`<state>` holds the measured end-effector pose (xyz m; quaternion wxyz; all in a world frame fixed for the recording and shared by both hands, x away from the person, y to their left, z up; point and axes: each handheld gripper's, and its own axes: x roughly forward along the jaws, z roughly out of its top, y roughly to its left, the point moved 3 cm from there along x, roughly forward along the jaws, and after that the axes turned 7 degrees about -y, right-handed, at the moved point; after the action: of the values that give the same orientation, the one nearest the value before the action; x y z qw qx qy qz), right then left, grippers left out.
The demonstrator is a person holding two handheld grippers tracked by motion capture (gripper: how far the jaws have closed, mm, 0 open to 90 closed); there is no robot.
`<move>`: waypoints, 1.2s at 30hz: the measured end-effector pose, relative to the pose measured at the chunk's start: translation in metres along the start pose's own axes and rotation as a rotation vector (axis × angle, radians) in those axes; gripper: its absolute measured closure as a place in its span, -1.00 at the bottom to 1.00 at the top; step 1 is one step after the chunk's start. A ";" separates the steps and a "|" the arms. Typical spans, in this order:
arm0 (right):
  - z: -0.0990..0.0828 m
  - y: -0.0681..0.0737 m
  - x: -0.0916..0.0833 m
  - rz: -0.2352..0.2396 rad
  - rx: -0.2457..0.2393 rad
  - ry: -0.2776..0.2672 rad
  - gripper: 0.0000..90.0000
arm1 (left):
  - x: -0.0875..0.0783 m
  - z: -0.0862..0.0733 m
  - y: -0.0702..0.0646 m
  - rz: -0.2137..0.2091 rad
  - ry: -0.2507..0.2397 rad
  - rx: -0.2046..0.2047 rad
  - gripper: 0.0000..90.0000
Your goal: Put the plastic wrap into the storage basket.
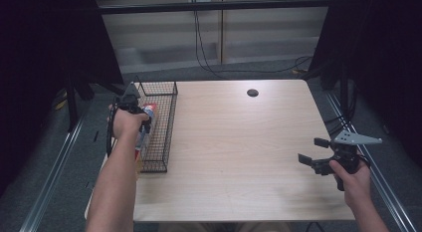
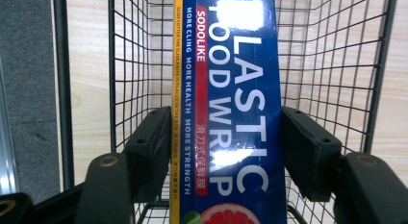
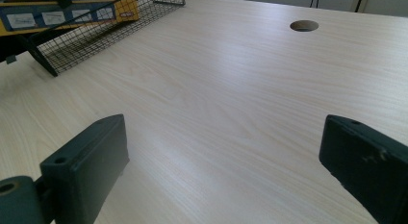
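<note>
The left gripper (image 2: 226, 137) is holding the wrap box (image 2: 226, 89) in the basket (image 2: 332, 65), so it should be letting go slowly, while the right gripper (image 3: 223, 166) is waiting with jaws wide over the counter (image 3: 231, 89).

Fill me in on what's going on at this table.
A person works with two handheld grippers. The left gripper has its jaws on either side of a long blue plastic food wrap box lying in a black wire basket at the wooden table's left edge. The right gripper hovers open over bare tabletop.
</note>
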<state>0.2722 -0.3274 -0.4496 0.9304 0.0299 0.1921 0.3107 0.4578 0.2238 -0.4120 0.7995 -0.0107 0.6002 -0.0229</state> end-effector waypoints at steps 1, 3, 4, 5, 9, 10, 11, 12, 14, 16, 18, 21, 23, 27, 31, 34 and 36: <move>0.000 0.000 0.000 0.001 -0.001 -0.003 -0.94 | -0.002 0.001 0.000 -0.003 -0.009 0.003 -0.14; 0.001 0.000 0.000 0.000 0.004 -0.006 -0.94 | -0.005 0.002 0.001 -0.005 -0.023 0.011 -0.19; 0.001 0.000 0.000 0.000 0.004 -0.006 -0.94 | -0.007 0.002 0.001 -0.011 -0.030 0.012 -0.19; 0.001 0.000 0.002 0.004 0.001 -0.003 -0.94 | -0.009 0.002 0.001 -0.013 -0.040 0.004 -0.21; 0.001 0.001 0.003 0.007 -0.001 0.001 -0.94 | -0.016 0.002 0.003 -0.027 -0.049 0.007 -0.25; 0.001 0.001 0.003 0.007 -0.005 0.004 -0.94 | -0.018 0.002 0.002 -0.031 -0.055 0.009 -0.26; 0.001 0.001 0.002 0.006 -0.006 0.001 -0.94 | -0.020 0.002 0.002 -0.034 -0.067 0.015 -0.27; 0.002 0.002 0.002 0.006 -0.006 0.000 -0.94 | -0.024 0.000 0.000 -0.051 -0.073 0.026 -0.28; 0.003 0.003 0.002 0.004 -0.007 -0.007 -0.94 | -0.029 -0.001 -0.003 -0.063 -0.083 0.051 -0.30; 0.004 0.003 0.003 0.002 -0.003 -0.007 -0.94 | -0.034 -0.001 -0.005 -0.073 -0.096 0.065 -0.34; 0.004 0.004 0.005 0.007 -0.003 -0.006 -0.94 | -0.038 -0.002 -0.007 -0.080 -0.099 0.075 -0.35; 0.004 0.003 0.006 0.014 -0.008 -0.001 -0.94 | -0.046 -0.002 -0.012 -0.113 -0.123 0.090 -0.37; 0.004 0.004 0.007 0.014 -0.004 0.001 -0.94 | -0.050 -0.002 -0.014 -0.129 -0.138 0.113 -0.38; 0.004 0.004 0.008 0.020 -0.015 0.001 -0.94 | -0.056 -0.003 -0.022 -0.169 -0.166 0.141 -0.39; 0.004 0.004 0.007 0.015 -0.006 -0.001 -0.94 | -0.061 -0.005 -0.029 -0.185 -0.185 0.163 -0.42; 0.004 0.004 0.007 0.018 -0.009 -0.003 -0.94 | -0.064 -0.007 -0.035 -0.202 -0.197 0.191 -0.45; 0.004 0.005 0.008 0.024 -0.010 -0.002 -0.94 | -0.064 -0.007 -0.037 -0.208 -0.199 0.202 -0.47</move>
<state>0.2767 -0.3189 -0.4476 0.9270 0.0276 0.1893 0.3226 0.4320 0.1901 -0.3507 0.8453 0.0056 0.5083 -0.1647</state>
